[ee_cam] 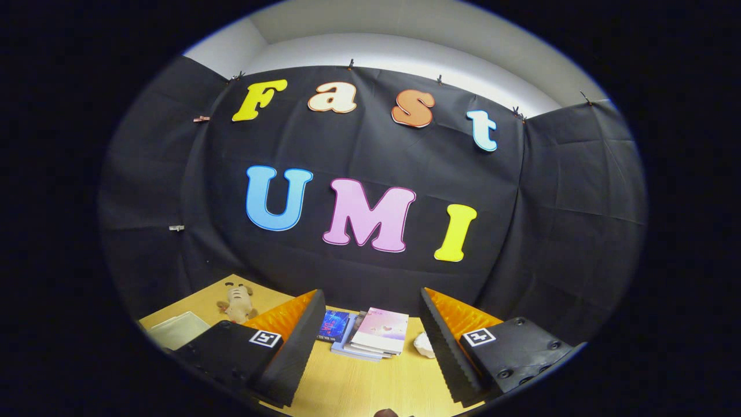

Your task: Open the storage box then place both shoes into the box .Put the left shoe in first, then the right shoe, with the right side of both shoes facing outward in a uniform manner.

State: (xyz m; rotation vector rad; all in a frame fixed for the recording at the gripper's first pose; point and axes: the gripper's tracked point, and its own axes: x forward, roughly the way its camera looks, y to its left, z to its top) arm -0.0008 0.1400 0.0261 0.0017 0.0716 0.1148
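Tongs [370,341] held wide apart, nothing gripped, raised over yellow wooden table [359,388]. Stack of books [370,333] seen beyond fingers. Storage box, shoes not located; task step cannot be judged.

No legible text on the books [370,335] or fingers' square markers [265,338].

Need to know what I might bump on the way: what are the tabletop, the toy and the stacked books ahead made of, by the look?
With the gripper open over it, the tabletop looks like pale wood or laminate with a smooth finish. The toy looks soft, fuzzy plush. The books are paper with glossy printed covers.
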